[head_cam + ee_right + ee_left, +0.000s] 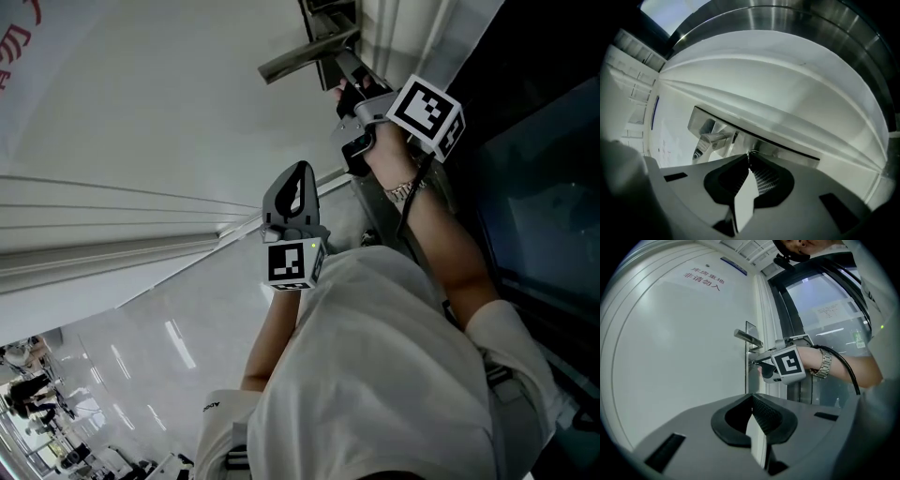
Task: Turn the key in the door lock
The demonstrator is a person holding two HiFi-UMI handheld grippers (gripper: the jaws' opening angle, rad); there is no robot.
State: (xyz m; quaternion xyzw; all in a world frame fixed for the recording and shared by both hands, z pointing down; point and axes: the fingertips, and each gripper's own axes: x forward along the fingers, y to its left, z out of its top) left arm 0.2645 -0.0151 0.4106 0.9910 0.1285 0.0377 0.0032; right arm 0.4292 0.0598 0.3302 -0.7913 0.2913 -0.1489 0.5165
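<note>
Reaching level to the door point(141, 112), the right gripper point(343, 92) pinches the key point(749, 153) at the lock plate point(751, 329) under the handle point(305, 54); the key shows only in that gripper's own view. The left gripper point(751, 398) hangs back, jaws pressed together.

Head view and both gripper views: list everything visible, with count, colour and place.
door: one, white, left of the glass
handle: one, silver, at the door's edge
lock plate: one, silver, behind the handle
key: one, metal, at the lock plate
sign: one, red print, top of door
glass panel: one, dark-framed, right of door
watch: one, silver, right wrist
left gripper: one, grey, shut, empty, back from door
right gripper: one, grey, shut on key
</note>
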